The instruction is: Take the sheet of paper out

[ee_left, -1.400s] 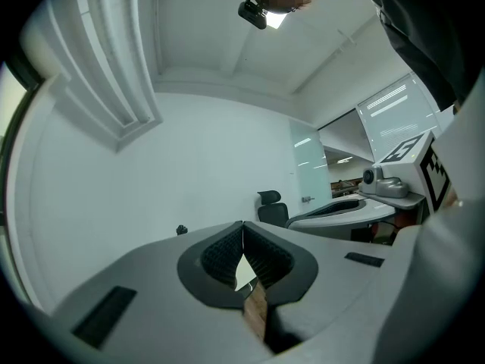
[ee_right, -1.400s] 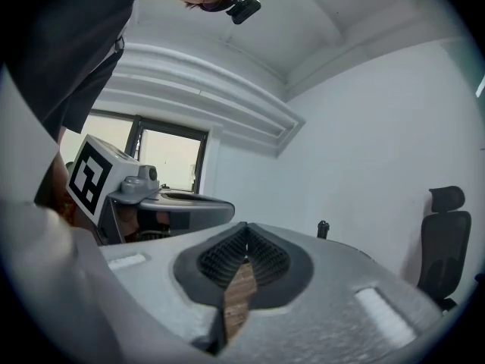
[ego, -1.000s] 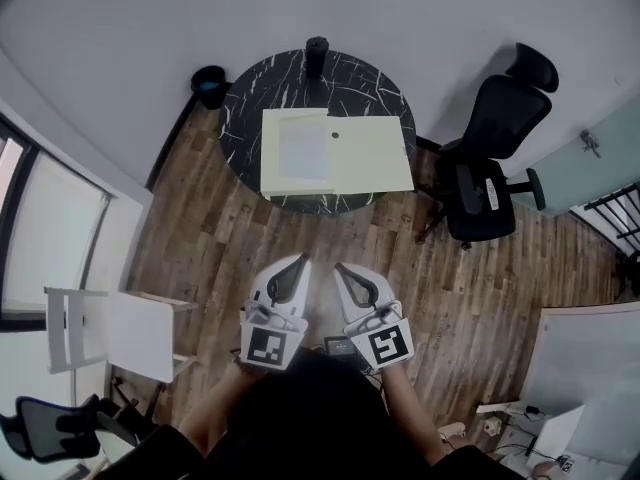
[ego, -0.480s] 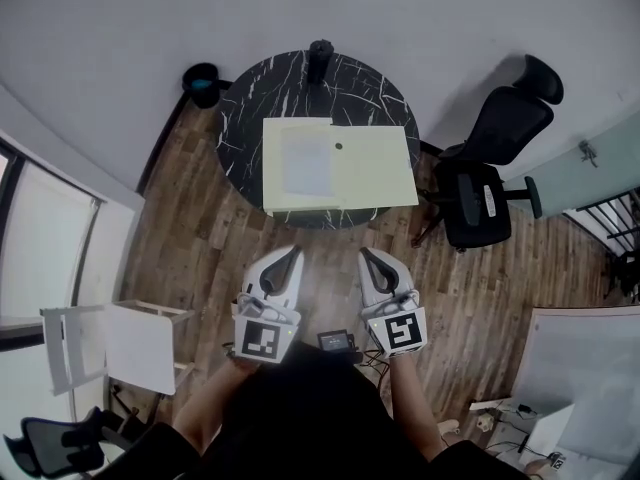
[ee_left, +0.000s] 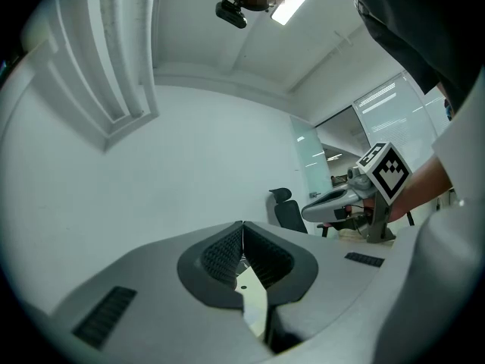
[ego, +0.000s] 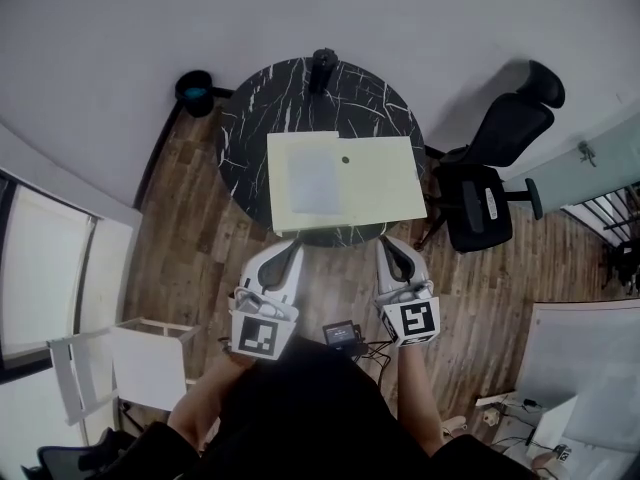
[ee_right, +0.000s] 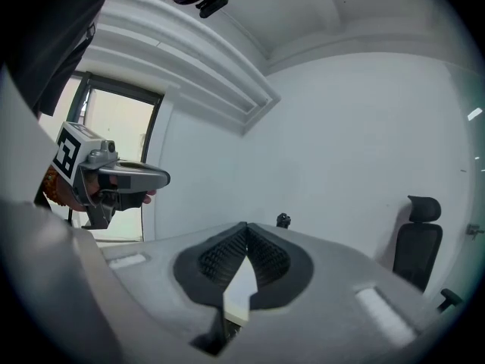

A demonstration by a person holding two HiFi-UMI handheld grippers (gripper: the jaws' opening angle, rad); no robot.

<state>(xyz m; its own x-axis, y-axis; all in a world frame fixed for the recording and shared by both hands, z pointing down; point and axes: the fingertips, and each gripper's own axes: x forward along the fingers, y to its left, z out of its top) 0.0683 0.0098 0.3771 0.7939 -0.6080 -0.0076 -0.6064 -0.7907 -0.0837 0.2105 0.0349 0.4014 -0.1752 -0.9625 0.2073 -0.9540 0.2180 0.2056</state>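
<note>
Round black marble bench [ego: 250, 138] sits straight ahead of both grippers, w/ its near rim just past their tips. On it lies a pale yellow folder [ego: 380, 183], opened flat or at least spread wide. Its long side runs across, L to R, and its near edge is close to the bench's near rim.

The sheet of paper [ego: 314, 181] is a greyish-white rectangle on the folder's L half. Its long axis runs away from the person, i.e. roughly along the line the grippers point. Can't tell if it's under a clear cover or a flap, or just lying loose on top.

Left gripper [ego: 292, 252] is the nearer one. The sheet is dead ahead of it and a touch toward the right gripper's side, w/ the folder's near edge in btwn. Right gripper [ego: 391, 246] points at the folder's bare R half, so the sheet lies ahead and well off to its L. Its tips are just at the bench rim in the head view. Height above the bench isn't readable there, and both gripper views look out about level over the bench top.

Left gripper view: jaws closed, tips meeting [ee_left: 242, 227], nothing clamped. Only the pale folder shows through the slot behind the pads. Right gripper view is the same: tips together [ee_right: 246, 227], empty.

My read: L would have to open its jaws before it can take the sheet's near short edge, and R is placed to pin the folder down.

Small stuff: dark stud [ego: 345, 159] on the folder just R of the sheet's far corner, and a dark cylinder [ego: 322, 65] at the bench's far rim.
</note>
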